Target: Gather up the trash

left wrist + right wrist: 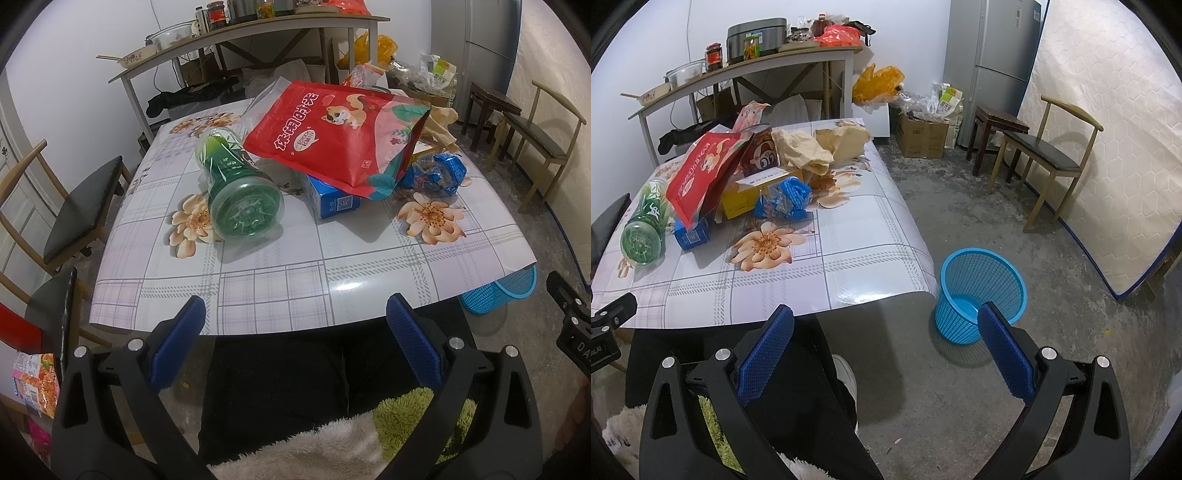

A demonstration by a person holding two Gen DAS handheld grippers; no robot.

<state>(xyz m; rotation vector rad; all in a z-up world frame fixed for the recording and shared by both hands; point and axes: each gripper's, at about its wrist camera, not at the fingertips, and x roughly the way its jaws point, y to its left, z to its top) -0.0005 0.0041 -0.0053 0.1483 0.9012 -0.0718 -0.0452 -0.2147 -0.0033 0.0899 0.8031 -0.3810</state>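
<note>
Left wrist view. Left gripper (295, 314) was spread wide and held nothing, hovering off the near edge of the bench (280, 273), above the person's dark trousers. The bench carried a glossy plaid cover printed with peach flowers. Trash sat toward its far half: a green plastic bottle (236, 184) lay on its side, base toward the camera; just right of it a red snack bag (332, 136) rested tilted on top of a blue carton (332, 199); a crumpled blue wrapper (439, 173) lay right of the bag. A blue mesh bin (498, 295) showed on the floor past the bench's right corner. A chair with a black seat (85, 210) stood at the left, and a long shelf table (236, 40) loaded with jars and bowls ran along the white back wall.

Right wrist view. Right gripper (886, 314) was likewise spread apart and unloaded, near the bench's (849, 266) right front corner. The blue mesh bin (979, 291) stood upright on the bare concrete floor (960, 206), just beside that corner; nothing could be seen inside it. On the bench were the green bottle (642, 232), red bag (701, 170), a yellow box (746, 195), the blue wrapper (786, 199) and crumpled tan paper (809, 151). A grey refrigerator (993, 59), a cardboard box (921, 136), a dark stool (993, 129), a wooden chair (1045, 155) and a mattress (1108, 147) leaning on the wall filled the right side.
</note>
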